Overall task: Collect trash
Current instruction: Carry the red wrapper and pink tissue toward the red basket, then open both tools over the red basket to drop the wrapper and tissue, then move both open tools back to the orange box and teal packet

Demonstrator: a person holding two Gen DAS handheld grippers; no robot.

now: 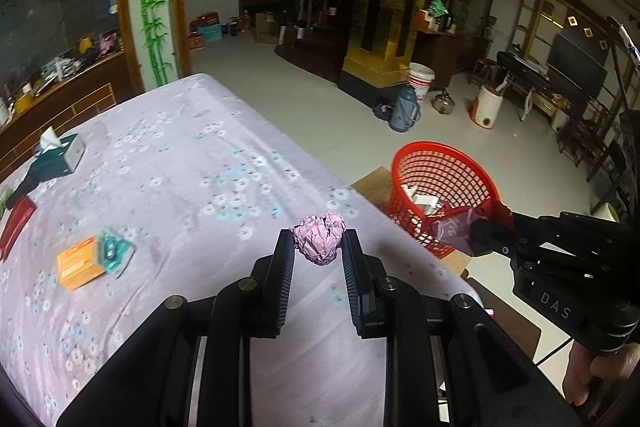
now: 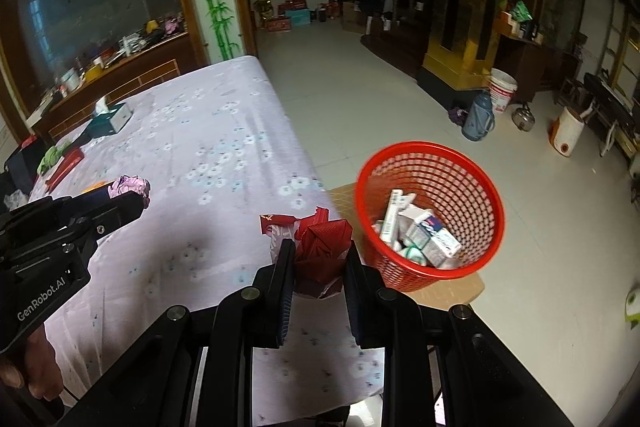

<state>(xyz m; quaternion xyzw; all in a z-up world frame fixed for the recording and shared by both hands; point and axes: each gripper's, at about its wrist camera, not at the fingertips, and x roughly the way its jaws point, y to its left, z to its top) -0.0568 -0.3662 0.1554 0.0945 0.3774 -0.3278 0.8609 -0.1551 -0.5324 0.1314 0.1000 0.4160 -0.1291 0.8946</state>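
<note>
Holding trash in both tongs. Our left gripper [image 1: 319, 241] is clamped on a pink paper ball [image 1: 319, 238], above the table [image 1: 180, 163] near its right edge. Our right gripper [image 2: 319, 259] is clamped on a red wrapper [image 2: 320, 251], just past that edge, beside the red basket [image 2: 430, 211]. Basket sits on the floor just off the table corner, mouth unobstructed, boxes [image 2: 420, 235] inside. Orange box [image 1: 78, 263] and tissue box [image 1: 60, 157] lie well left. Bare floor beyond the basket.
</note>
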